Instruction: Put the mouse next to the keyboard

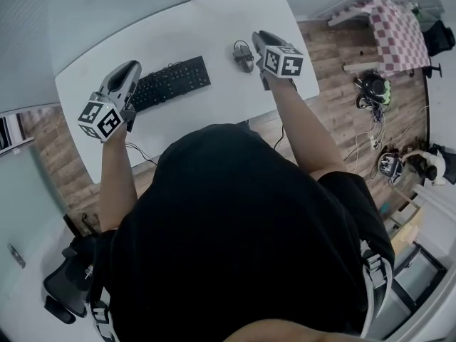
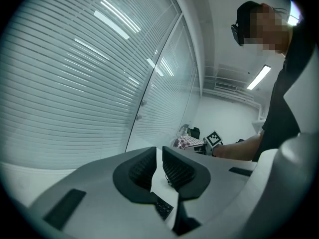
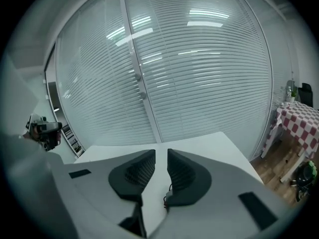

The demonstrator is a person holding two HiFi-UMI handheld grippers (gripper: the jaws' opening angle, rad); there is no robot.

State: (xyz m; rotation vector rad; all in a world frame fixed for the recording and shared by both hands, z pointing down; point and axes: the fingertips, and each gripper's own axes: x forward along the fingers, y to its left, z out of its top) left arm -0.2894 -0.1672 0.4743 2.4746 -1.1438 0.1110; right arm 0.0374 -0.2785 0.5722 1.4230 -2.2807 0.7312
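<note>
The mouse (image 1: 244, 55) lies just beneath the right gripper's (image 3: 161, 161) closed, empty jaws, near the keyboard (image 1: 171, 83), so placing looks done. The left gripper (image 2: 160, 158) is likewise closed and empty.

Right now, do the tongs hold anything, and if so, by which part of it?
Nothing is held. The left tongs and the right tongs are both shut with nothing between them. The mouse lies free on the table.
</note>
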